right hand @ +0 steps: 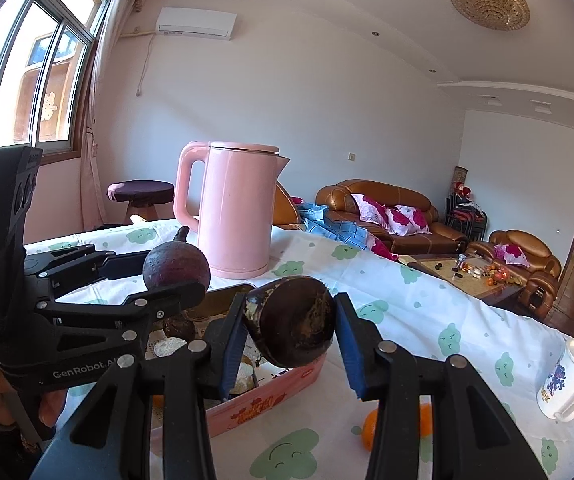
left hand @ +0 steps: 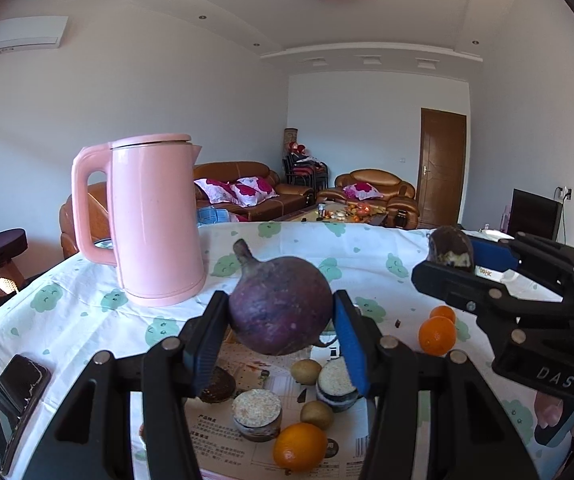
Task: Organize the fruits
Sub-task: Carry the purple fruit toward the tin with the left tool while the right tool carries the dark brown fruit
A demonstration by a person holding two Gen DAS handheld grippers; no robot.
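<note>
Above the pink box (right hand: 271,396), left tool (left hand: 281,344) pinches a whole mangosteen (left hand: 281,306), stem up; right tool (right hand: 291,330) pinches a mangosteen half (right hand: 295,326). Box sits directly below both.

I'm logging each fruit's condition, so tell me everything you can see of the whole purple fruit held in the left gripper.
The whole purple fruit is round, dull reddish-purple with a matte, slightly scuffed skin, and looks uncut. A thick brownish stem juts from its top, tilted to the left in the left wrist view. It hangs above the open box of fruit, off the table, clamped between the left gripper's two blue pads, one on each side. Nothing else touches it.
</note>
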